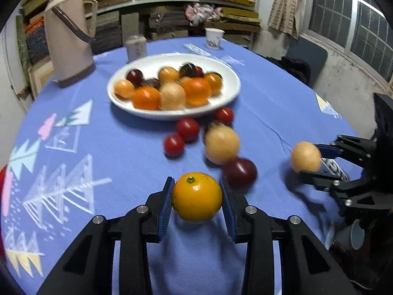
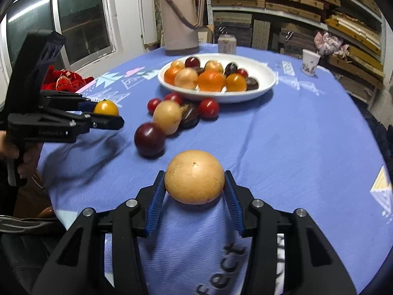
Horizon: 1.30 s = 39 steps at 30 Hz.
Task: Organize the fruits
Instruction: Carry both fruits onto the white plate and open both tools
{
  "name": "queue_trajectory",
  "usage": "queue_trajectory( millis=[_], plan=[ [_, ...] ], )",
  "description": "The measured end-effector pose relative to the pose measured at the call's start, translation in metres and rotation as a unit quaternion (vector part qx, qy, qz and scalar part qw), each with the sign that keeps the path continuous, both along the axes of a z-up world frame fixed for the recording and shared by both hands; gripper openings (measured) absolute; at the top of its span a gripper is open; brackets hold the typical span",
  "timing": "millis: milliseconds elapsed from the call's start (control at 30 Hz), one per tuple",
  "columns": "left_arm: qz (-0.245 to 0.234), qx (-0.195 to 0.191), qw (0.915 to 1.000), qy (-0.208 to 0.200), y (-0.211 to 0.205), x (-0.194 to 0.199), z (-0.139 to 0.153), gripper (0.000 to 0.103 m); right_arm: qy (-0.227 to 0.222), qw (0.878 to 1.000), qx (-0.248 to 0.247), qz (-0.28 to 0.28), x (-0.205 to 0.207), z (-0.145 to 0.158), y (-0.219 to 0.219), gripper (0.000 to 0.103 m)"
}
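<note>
status: the white plate (image 1: 228, 98) on the blue tablecloth (image 1: 122, 147) already carries a heap of mixed fruit: oranges, pale tan fruits, dark plums and small red ones. the job appears to be past its midpoint but not finished.

remaining on the cloth, just in front of the plate: three cherry tomatoes (image 1: 188, 129), one pale round fruit (image 1: 222, 143), one dark plum (image 1: 239, 172), and a dark item partly hidden behind the pale fruit; its kind cannot be told. all lie close together, some touching.

left gripper (image 1: 197, 198): jaws narrowed onto a yellow-orange citrus (image 1: 196, 196). both blue pads (image 1: 165, 201) press its sides. a shadow lies on the cloth under the fruit, so it appears lifted clear.

right gripper (image 2: 194, 184): jaws partly closed on a tan round fruit (image 2: 194, 177), pads against both flanks, fruit raised off the cloth.

both held fruits are short of the plate, nearer the person than the loose group. judged next step: carry each to the plate and release, then collect the loose pieces.
</note>
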<state>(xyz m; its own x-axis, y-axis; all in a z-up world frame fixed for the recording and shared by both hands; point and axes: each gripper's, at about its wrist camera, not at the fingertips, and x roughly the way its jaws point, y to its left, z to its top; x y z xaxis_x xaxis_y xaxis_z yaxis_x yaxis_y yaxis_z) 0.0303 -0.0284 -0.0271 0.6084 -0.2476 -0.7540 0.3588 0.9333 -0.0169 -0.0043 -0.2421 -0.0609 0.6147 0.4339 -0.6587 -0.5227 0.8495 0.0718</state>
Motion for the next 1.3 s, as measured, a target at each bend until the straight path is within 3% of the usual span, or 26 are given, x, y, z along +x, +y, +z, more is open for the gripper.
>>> queue_trajectory(
  millis=[367,700,867,1000,1167,1300],
  plan=[
    [0.028,0.017,0.9992,-0.023,0.011,0.029,0.024,0.037,-0.053,0.998,0.0,-0.016,0.025,0.055,-0.014,0.046],
    [0.046,0.006,0.9976,-0.052,0.012,0.097,0.061,0.037,-0.061,0.998,0.017,-0.024,0.095,0.09,-0.002,0.046],
    [0.067,0.012,0.9958,-0.06,0.009,0.139,0.065,0.037,-0.052,0.997,0.044,-0.032,0.145,0.09,0.013,0.046],
    [0.097,0.001,0.9947,-0.033,0.013,0.177,0.048,0.037,-0.026,0.998,0.046,-0.04,0.188,0.077,0.026,0.046],
    [0.116,-0.027,0.9929,-0.003,0.018,0.199,0.029,0.037,0.0,0.997,0.054,-0.052,0.229,0.059,0.035,0.046],
    [0.127,-0.022,0.9917,0.001,0.023,0.205,0.021,0.037,0.01,0.997,0.055,-0.06,0.245,0.051,0.038,0.046]
  ],
)
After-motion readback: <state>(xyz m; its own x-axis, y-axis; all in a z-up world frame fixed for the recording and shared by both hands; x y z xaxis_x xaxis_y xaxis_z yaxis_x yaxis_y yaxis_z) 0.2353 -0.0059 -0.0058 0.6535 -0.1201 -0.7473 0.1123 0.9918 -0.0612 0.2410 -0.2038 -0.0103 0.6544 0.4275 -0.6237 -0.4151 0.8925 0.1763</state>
